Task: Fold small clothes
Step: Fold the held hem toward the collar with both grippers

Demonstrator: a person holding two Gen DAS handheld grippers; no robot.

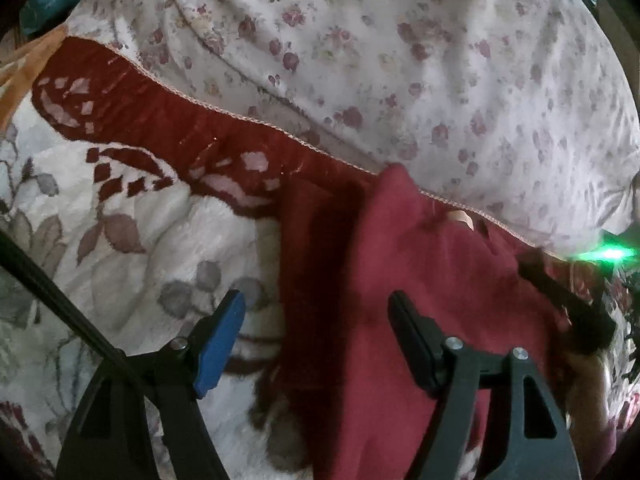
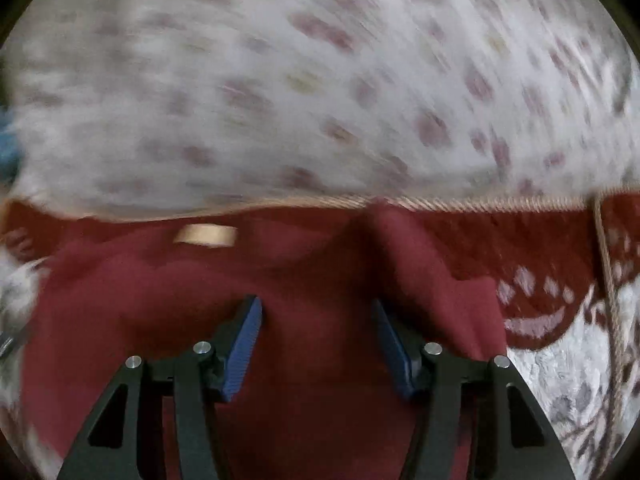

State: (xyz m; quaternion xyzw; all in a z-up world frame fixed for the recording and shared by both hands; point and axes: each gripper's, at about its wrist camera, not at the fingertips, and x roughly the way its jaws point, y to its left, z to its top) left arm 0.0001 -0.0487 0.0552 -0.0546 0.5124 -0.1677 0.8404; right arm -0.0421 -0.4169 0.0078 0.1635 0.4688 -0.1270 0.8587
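Observation:
A small maroon garment lies on a floral blanket, with a tan label near its far edge. My left gripper is open just above the garment's left edge, holding nothing. In the right wrist view the same garment fills the lower middle, its label at the far side and one part folded up in a ridge. My right gripper is open over the garment, holding nothing. This view is blurred.
A white and dark-red floral blanket lies under the garment, with a stitched edge. A white floral pillow or quilt lies beyond it. The other gripper shows at the right. A cord hangs at the right.

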